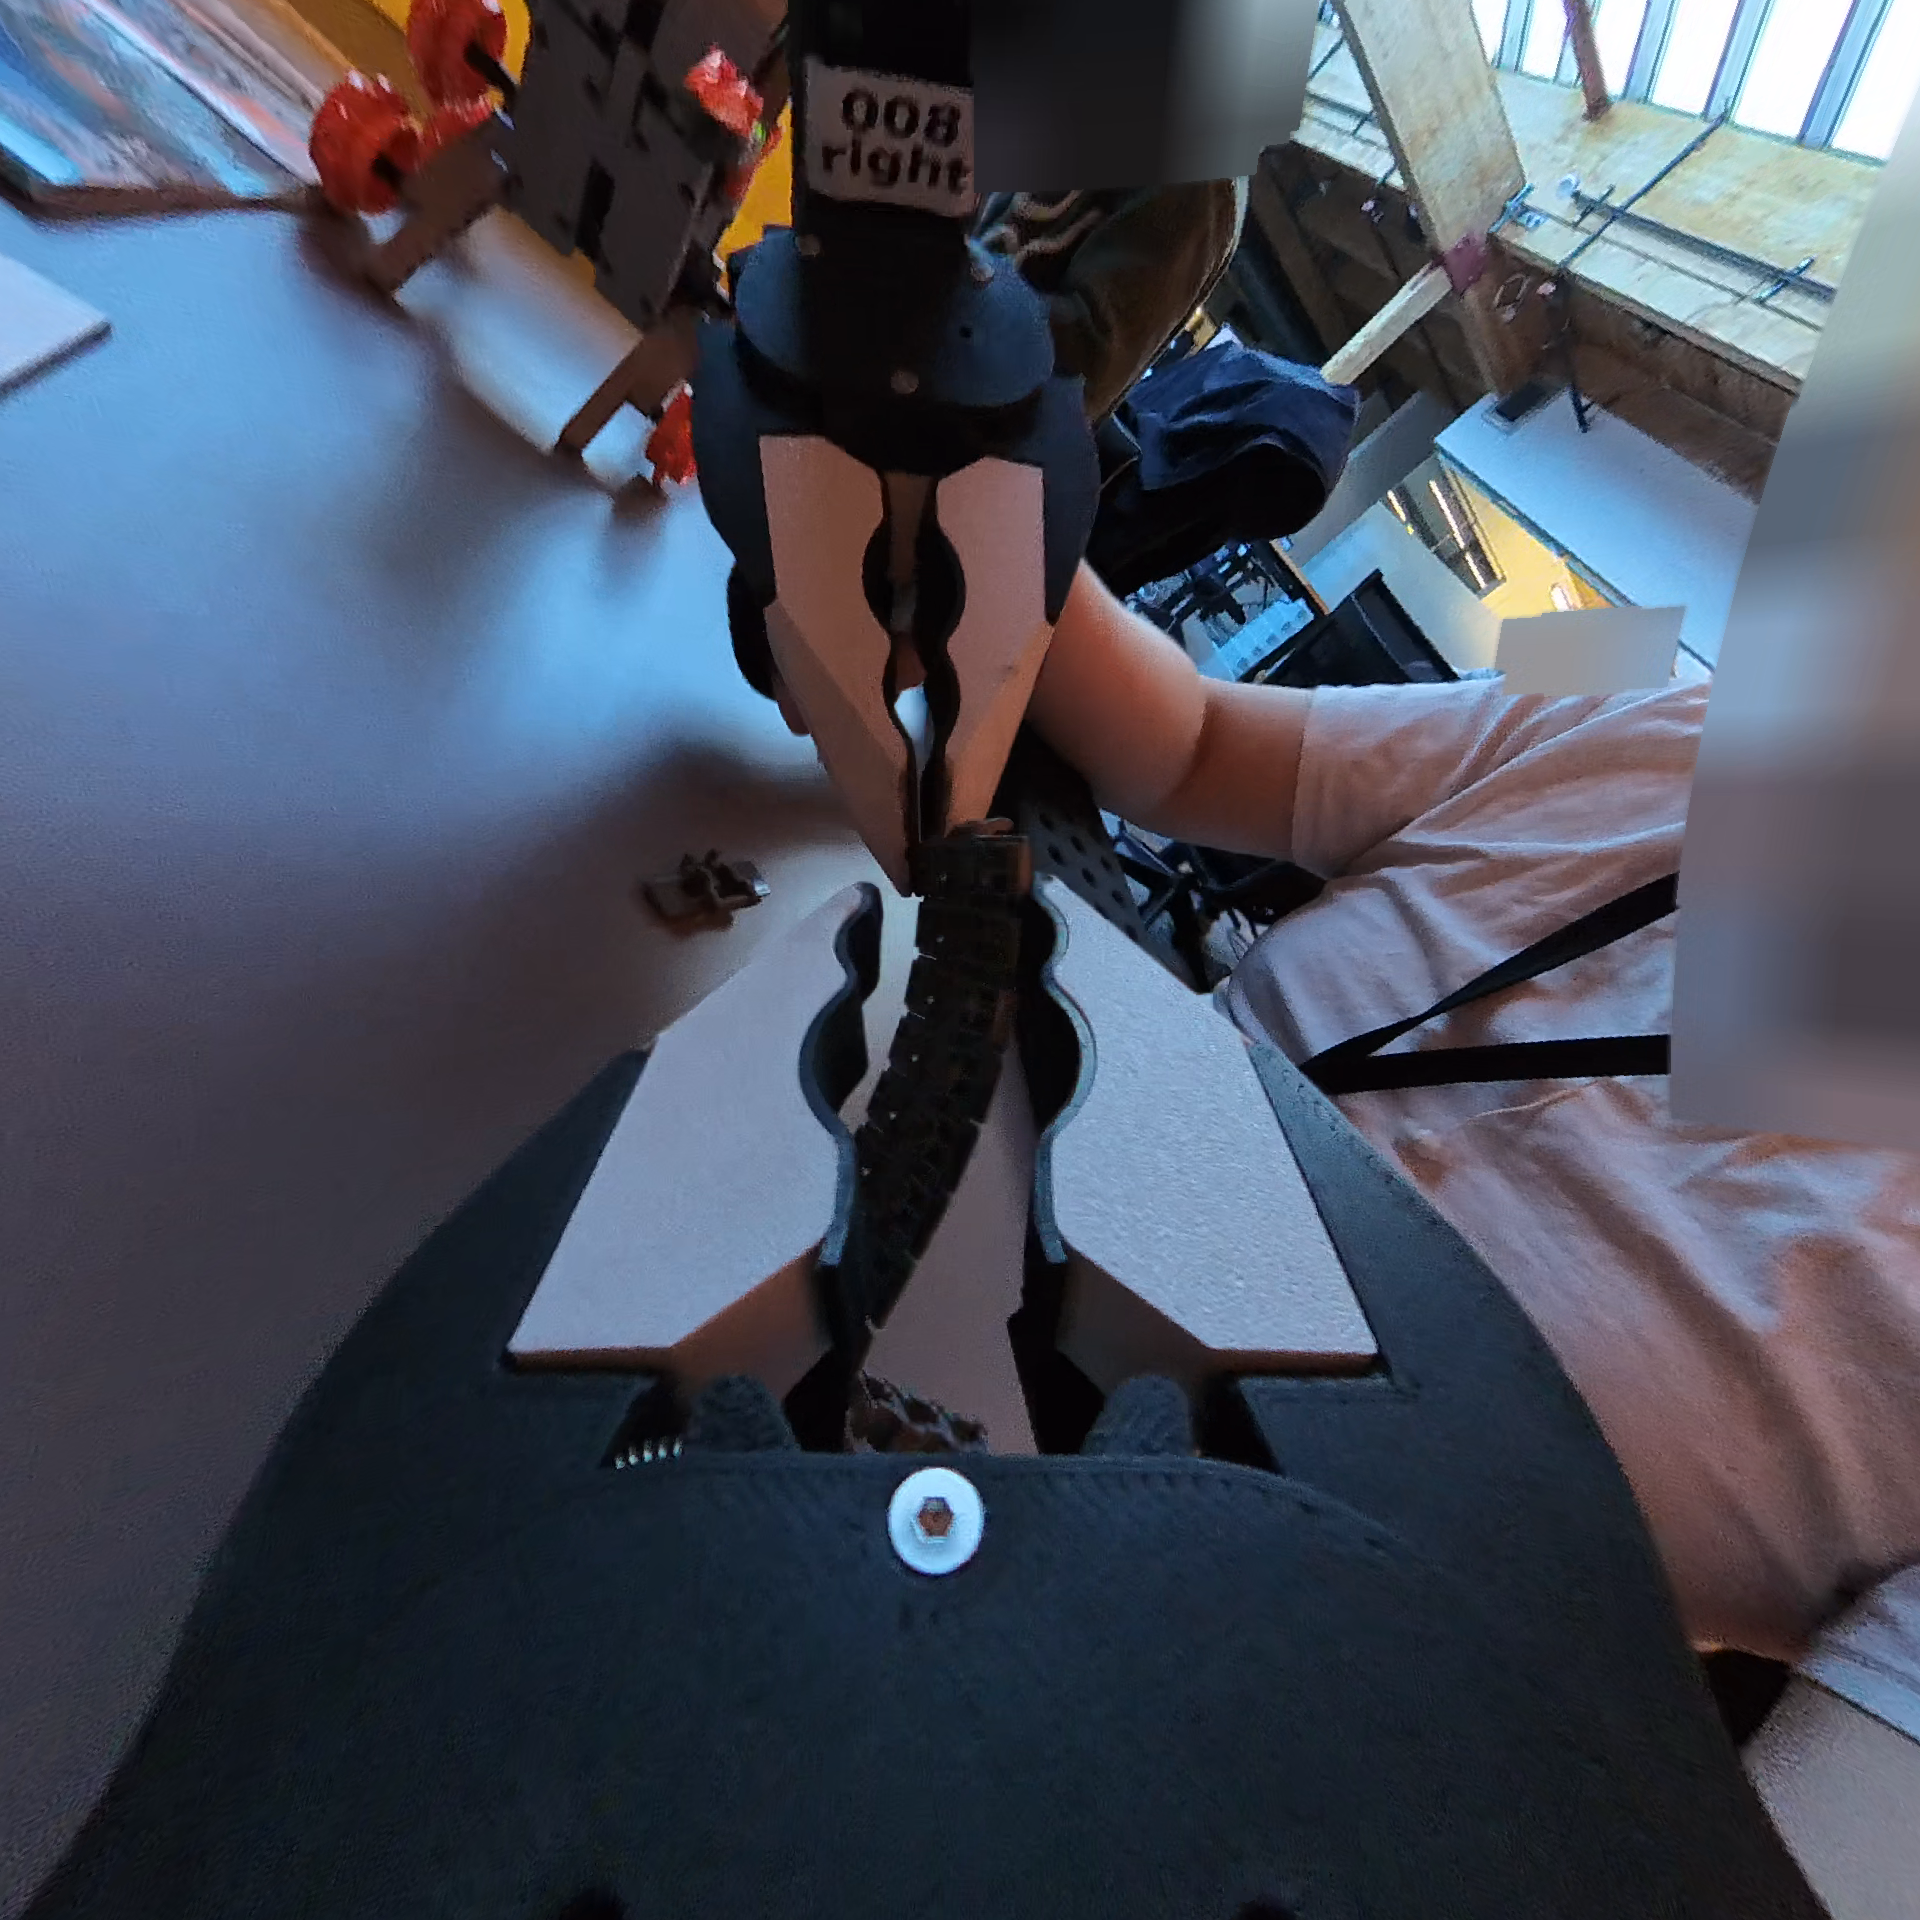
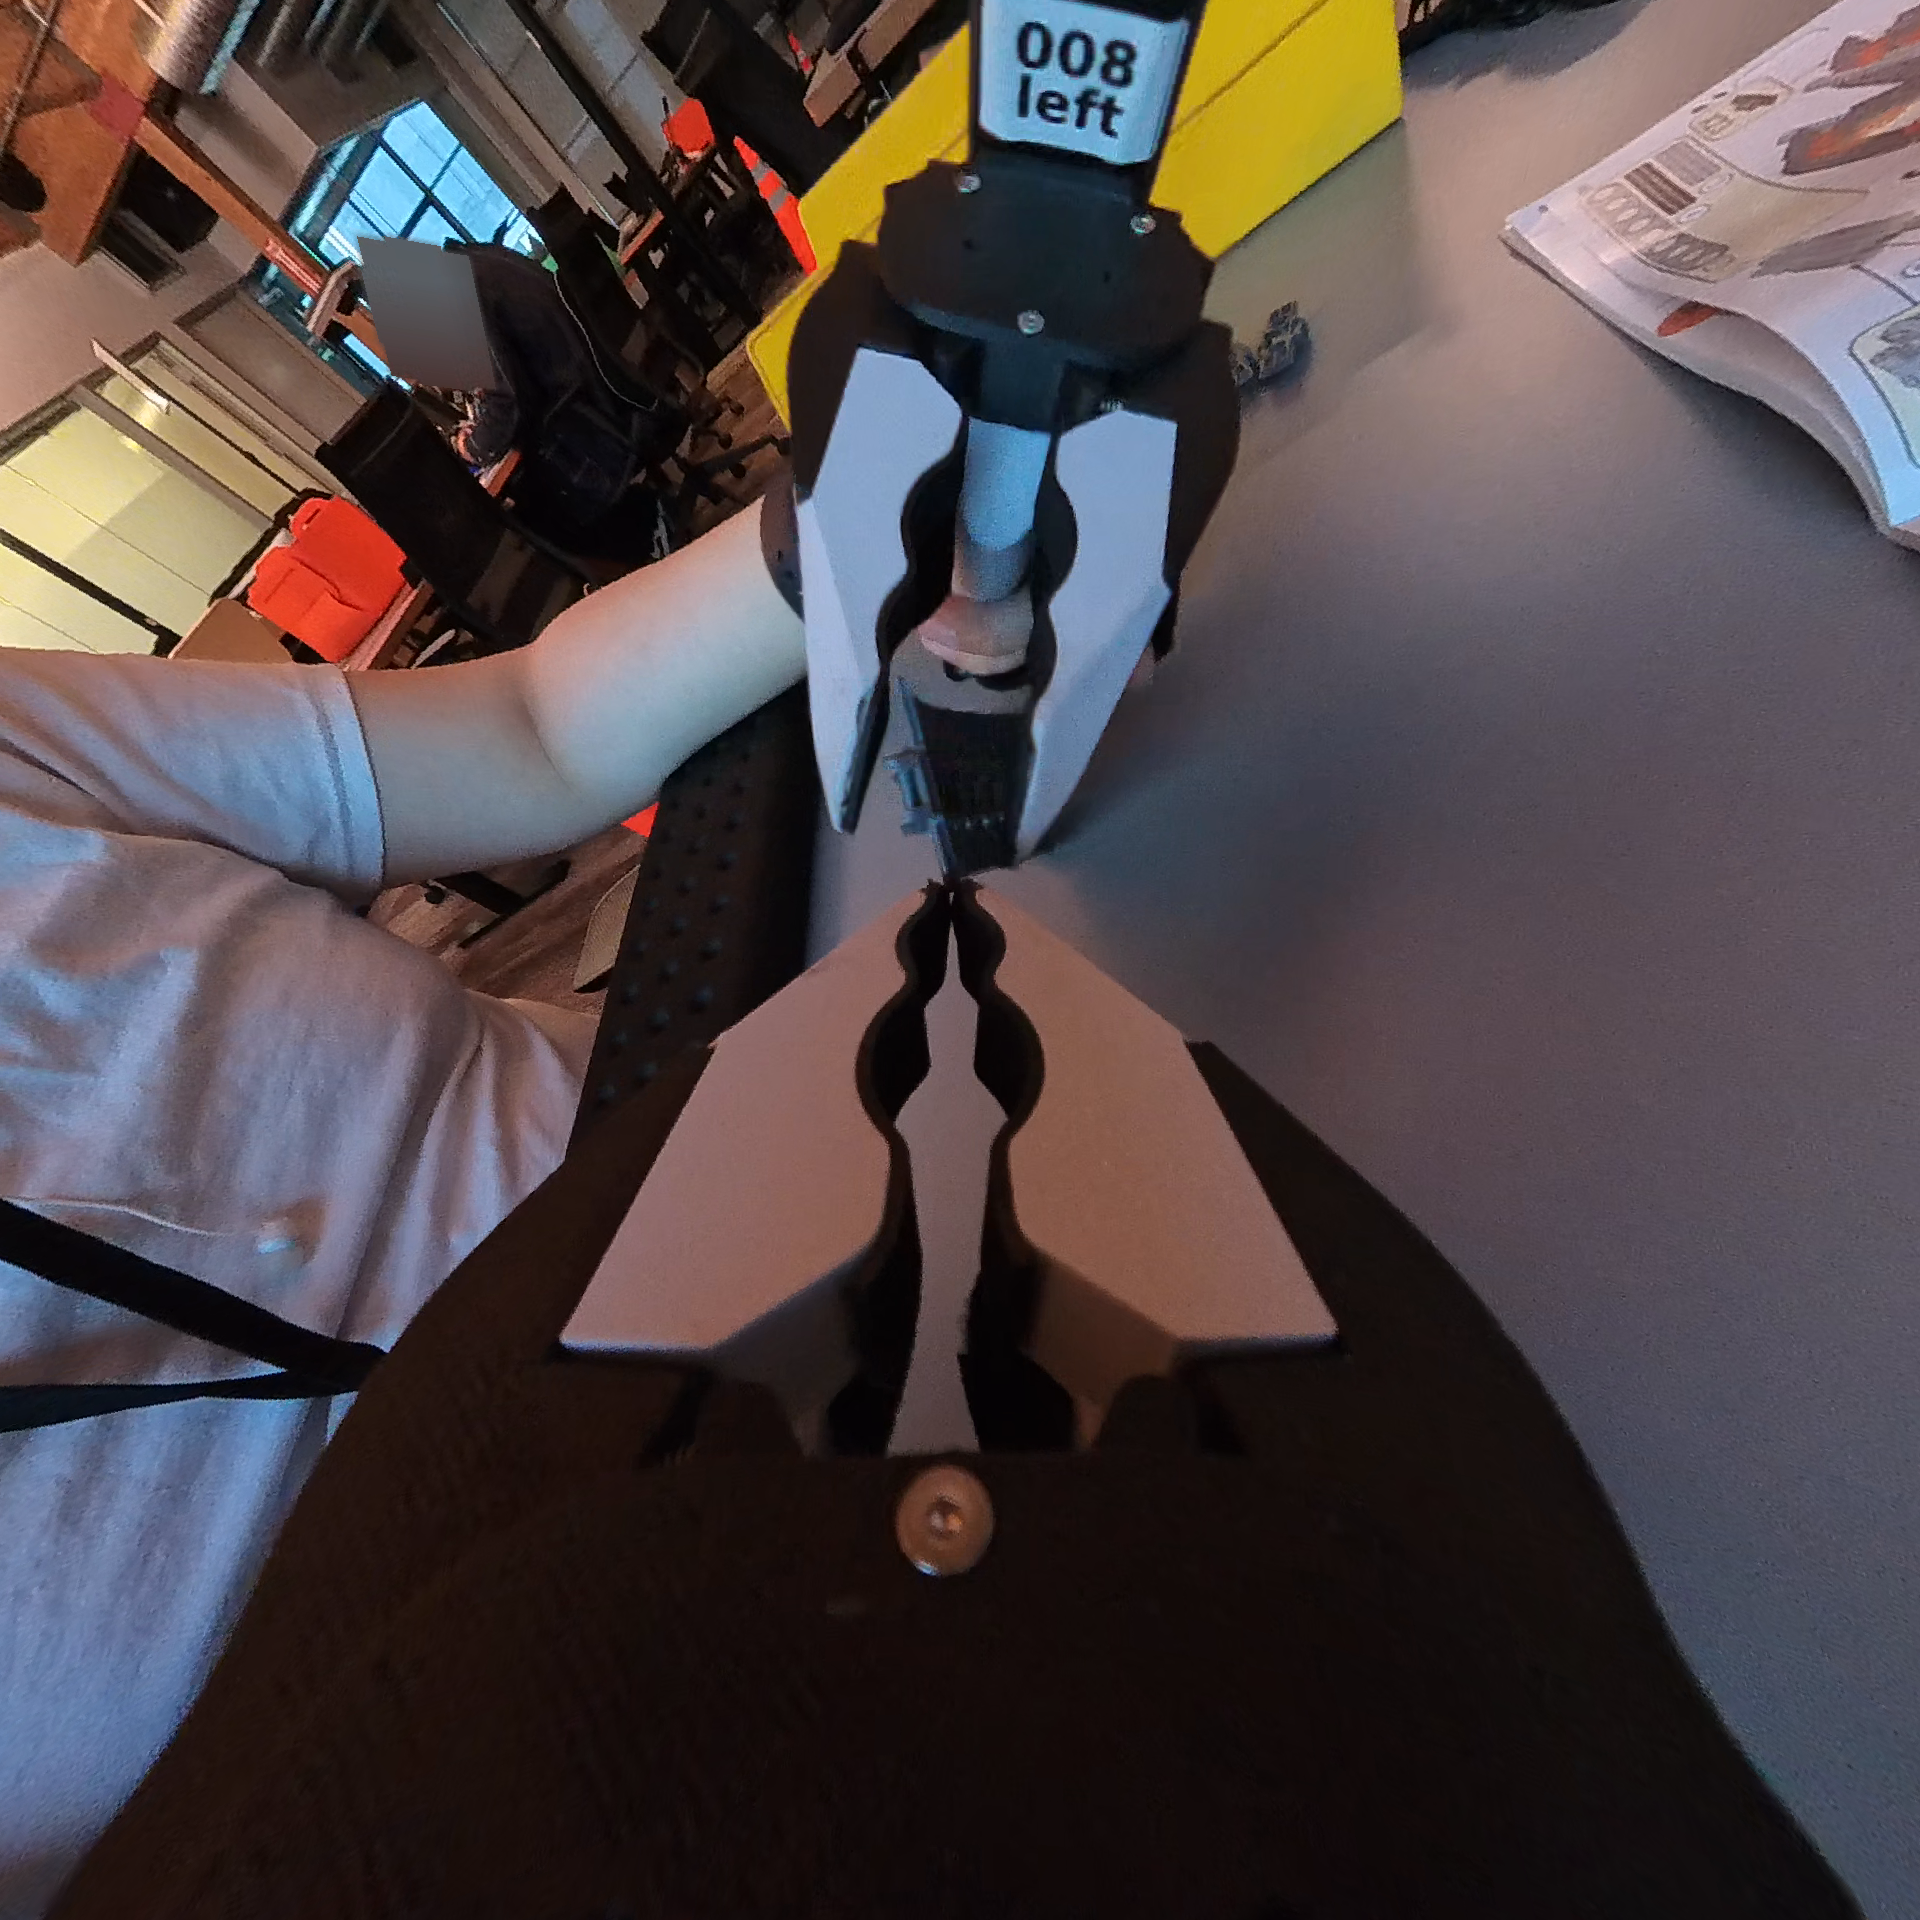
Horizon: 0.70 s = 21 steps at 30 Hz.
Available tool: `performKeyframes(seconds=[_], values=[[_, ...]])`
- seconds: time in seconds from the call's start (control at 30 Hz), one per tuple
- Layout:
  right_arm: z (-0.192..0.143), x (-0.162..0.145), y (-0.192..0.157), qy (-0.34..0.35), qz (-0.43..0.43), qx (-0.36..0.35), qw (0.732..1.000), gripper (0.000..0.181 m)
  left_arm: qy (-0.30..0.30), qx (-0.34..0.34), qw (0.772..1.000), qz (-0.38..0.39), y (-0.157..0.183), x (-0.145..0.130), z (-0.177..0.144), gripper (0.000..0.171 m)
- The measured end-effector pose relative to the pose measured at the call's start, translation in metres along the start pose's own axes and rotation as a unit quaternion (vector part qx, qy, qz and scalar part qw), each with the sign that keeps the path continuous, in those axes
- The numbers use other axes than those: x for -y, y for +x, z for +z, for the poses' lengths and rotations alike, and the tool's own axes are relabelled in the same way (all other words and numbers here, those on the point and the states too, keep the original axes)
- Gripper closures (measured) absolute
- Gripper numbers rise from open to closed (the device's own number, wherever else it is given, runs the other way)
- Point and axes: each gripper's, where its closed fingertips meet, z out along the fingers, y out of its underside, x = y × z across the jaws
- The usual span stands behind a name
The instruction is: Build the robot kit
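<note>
1. Left gripper (image 1: 956, 906): its jaws stand at a narrow gap, closed against the two sides of a black linked tread strip (image 1: 945, 1039). The strip runs lengthwise between the fingers, from deep in the throat out past the tips.
2. Strip position: it is held in the air above the grey table (image 1: 260, 623), near the table's edge and in front of the person's torso. It curves slightly along its length.
3. Right gripper (image 2: 951, 888): its jaws are nearly closed, pinching the far end link of the strip with the very tips only. The two grippers face each other tip to tip, almost touching.
4. Grip assessment: the right-hand hold looks slight, since only the tips bear on the link. The left-hand hold appears firmer, as more of the pads contact the strip. A linked strip of this kind probably flexes sideways, so keeping both grippers in line would help.
5. Nearby: a small dark loose piece (image 1: 707, 883) lies on the table just beside the grippers.
6. Farther off: a grey brick-built model with red parts (image 1: 582, 156), a yellow box (image 2: 1299, 125) and an open instruction booklet (image 2: 1714, 260) rest on the table, well apart from the strip.
</note>
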Motion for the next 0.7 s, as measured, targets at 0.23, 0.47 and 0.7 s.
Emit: performKeyframes(seconds=[0.23, 0.47, 0.7], values=[[-0.001, -0.004, 0.007, -0.003, 0.033, -0.001, 0.999, 0.181, 0.002, 0.051, 0.998, 0.037, -0.011, 0.002, 0.0, 0.155], [-0.002, -0.003, 0.007, -0.002, 0.029, -0.004, 1.0, 0.181, 0.035, 0.022, 0.999, -0.007, -0.01, 0.01, -0.003, 0.165], [-0.001, -0.006, 0.009, -0.01, 0.028, -0.01, 1.0, 0.181, -0.01, 0.044, 0.999, 0.007, -0.016, -0.004, 0.007, 0.164]])
